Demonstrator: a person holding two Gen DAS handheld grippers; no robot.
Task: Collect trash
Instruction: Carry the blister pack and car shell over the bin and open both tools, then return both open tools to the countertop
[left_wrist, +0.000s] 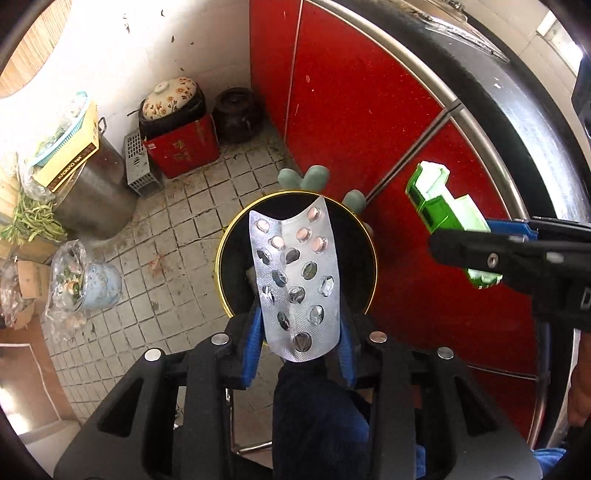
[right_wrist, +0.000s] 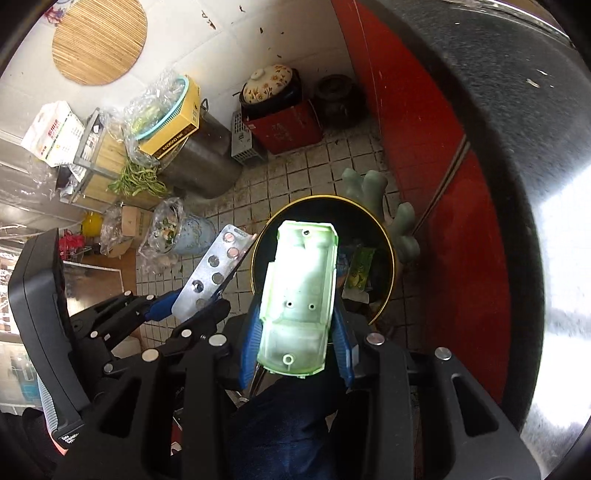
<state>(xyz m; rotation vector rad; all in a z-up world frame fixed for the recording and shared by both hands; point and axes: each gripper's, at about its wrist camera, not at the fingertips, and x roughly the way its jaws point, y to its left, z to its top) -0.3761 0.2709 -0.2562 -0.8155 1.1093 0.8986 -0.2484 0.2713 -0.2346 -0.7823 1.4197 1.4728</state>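
- Far left, against the white wall: a steel pot bearing a yellow box and a teal basket wrapped in plastic, with green beans spilled below it
- On the tiled floor nearby, a pale blue pot with a clear bag of scraps beside it
- In the corner, a red box carries a black pot with a flowered lid; a dark brown jar stands just beside it
- The left gripper points steeply down, its blue pads on either side of the lower end of a silver blister pack; whether they still press on it I cannot tell
- The blister pack hangs over the mouth of a round black bin with a gold rim; a few pink pills remain at its far end
- The right gripper is closed on a green toy car shell, its pale hollow underside facing the camera, also over the bin
- Inside the bin lies a green wrapper
- A grey-green glove-like shape sits behind the bin
- At right, red cabinet doors under a dark counter edge
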